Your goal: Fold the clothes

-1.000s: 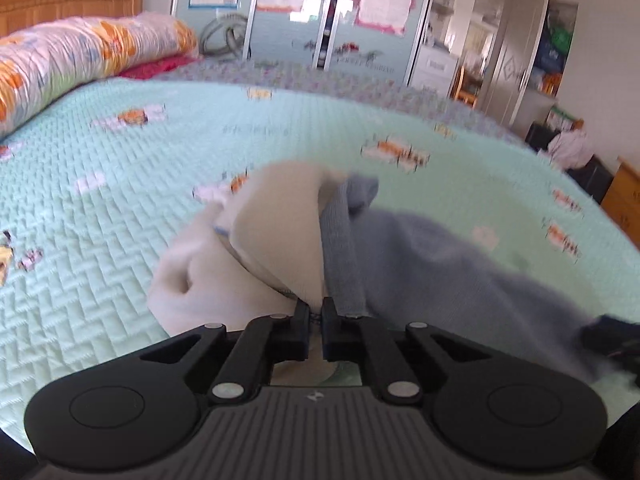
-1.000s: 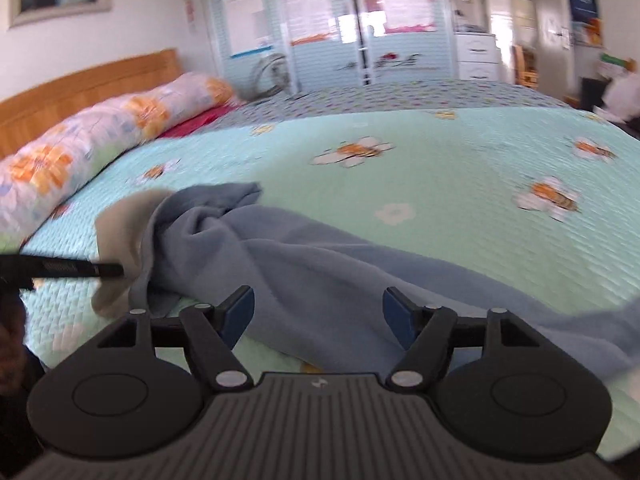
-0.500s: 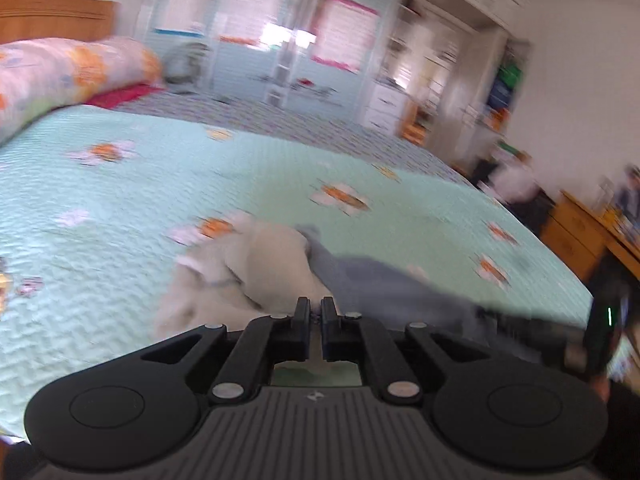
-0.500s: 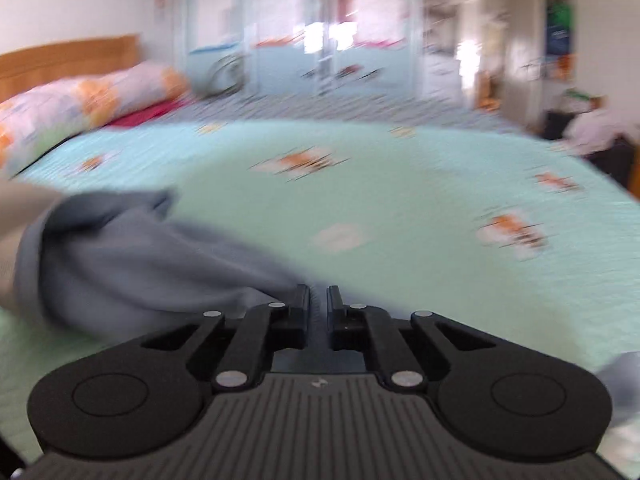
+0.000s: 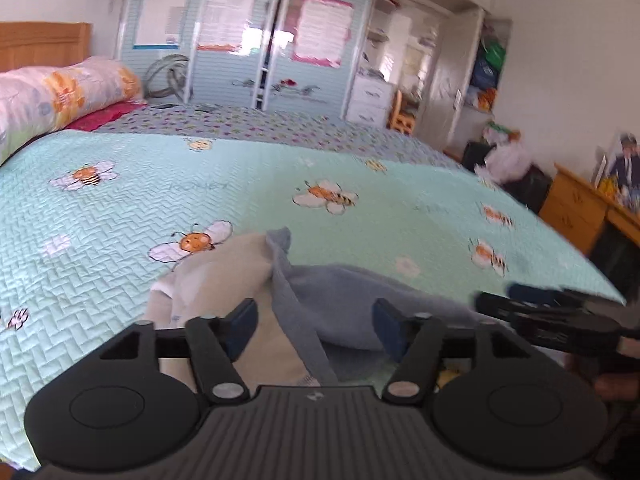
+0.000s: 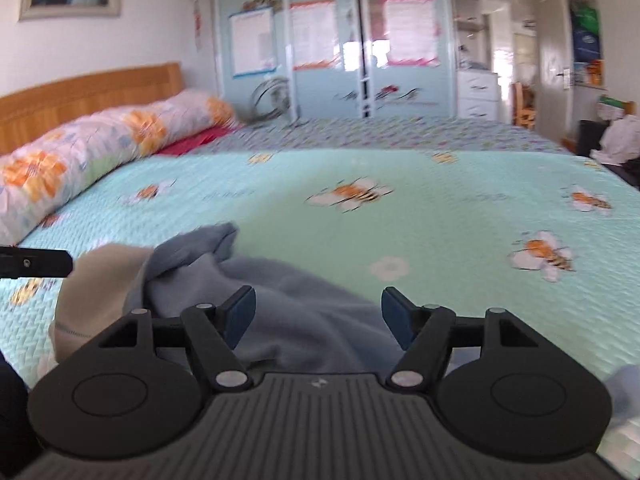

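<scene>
A blue-grey garment with a cream lining (image 5: 224, 276) lies crumpled on the mint bedspread (image 5: 248, 200). The blue-grey garment (image 5: 352, 292) spreads to the right of the cream part. My left gripper (image 5: 314, 326) is open just above the cloth, holding nothing. In the right wrist view the same blue-grey garment (image 6: 288, 304) lies under my right gripper (image 6: 318, 314), which is open and empty. Its cream lining (image 6: 100, 284) shows at the left. The right gripper's body (image 5: 560, 316) appears blurred at the right of the left wrist view.
A rolled floral quilt (image 6: 100, 148) lies along the wooden headboard (image 6: 92, 92) on the left. Sliding wardrobe doors (image 5: 256, 40) stand behind the bed. A wooden dresser (image 5: 580, 208) and a dark bin with white bags (image 5: 512, 168) are at the right.
Both grippers were shut half a second ago and now stand open. The cloth has dropped from the left gripper onto the bed. The right gripper closed and reopened within the second.
</scene>
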Tool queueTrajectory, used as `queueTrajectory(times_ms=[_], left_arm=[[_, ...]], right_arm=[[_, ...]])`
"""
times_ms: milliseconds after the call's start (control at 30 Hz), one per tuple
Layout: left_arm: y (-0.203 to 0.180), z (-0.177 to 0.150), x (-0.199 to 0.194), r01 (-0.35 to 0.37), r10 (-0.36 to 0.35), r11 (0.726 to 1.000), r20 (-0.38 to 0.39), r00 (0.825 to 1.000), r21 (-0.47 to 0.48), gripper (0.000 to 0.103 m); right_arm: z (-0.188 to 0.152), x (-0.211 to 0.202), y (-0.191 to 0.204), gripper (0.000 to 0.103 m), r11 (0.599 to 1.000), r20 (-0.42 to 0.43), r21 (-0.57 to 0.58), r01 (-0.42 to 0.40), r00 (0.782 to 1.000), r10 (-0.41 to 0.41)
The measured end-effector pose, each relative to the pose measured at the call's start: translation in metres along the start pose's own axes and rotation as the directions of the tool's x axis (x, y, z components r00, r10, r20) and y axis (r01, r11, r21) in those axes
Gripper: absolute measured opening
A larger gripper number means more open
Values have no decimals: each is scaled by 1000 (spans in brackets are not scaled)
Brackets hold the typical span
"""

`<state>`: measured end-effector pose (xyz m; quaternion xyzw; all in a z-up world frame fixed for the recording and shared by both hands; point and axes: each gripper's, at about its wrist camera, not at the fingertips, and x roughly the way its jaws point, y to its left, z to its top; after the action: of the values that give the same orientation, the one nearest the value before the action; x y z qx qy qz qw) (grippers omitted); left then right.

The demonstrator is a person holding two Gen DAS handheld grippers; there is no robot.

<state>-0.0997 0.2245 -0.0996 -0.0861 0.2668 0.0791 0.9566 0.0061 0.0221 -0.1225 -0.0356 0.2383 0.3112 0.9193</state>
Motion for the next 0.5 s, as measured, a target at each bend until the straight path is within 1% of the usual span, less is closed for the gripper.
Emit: queueTrajectory(times_ms=[67,133,167,200,267,300,333,367,400,433,500], left_arm=[[-10,-3,23,-59,62,997,-54,997,48,72],[-15,-7,56,-127,138,988,-133,981,85,72],[-17,-9,73,-160,176,982,-172,969,104,72],[-18,-15,90,-213,237,968,-200,951,134,72],[-17,-26,111,-302,337,937,-228,914,173,68],[-15,-30,110,-317,346,936,-223,912,155,61],[-13,-32,107,-326,347,936,-214,913,130,44],[-9,-32,99,-311,324,946,-198,925,94,31],[-1,-30,87,-303,308,951,-182,934,55,11],[8,-27,76,-297,295,955,-165,941,16,8],[26,-21,53,-280,271,958,-129,954,-61,7]], right_arm=[[-3,19,17,70,999,-38,-38,-19,999,17],[-9,39,25,70,998,-86,-67,16,996,-22],[-13,45,25,70,997,-114,-69,34,993,-42],[-17,50,26,70,996,-142,-71,52,988,-62],[-27,54,18,70,999,-188,-37,39,981,-46],[-32,56,13,67,1000,-210,-13,28,977,-31],[-34,55,9,50,1000,-209,4,29,977,-28],[-36,54,4,37,999,-208,21,30,978,-25],[-39,53,-1,18,999,-207,38,31,978,-22],[-41,52,-5,16,998,-206,55,31,978,-19],[-45,50,-15,14,995,-203,89,32,979,-14]])
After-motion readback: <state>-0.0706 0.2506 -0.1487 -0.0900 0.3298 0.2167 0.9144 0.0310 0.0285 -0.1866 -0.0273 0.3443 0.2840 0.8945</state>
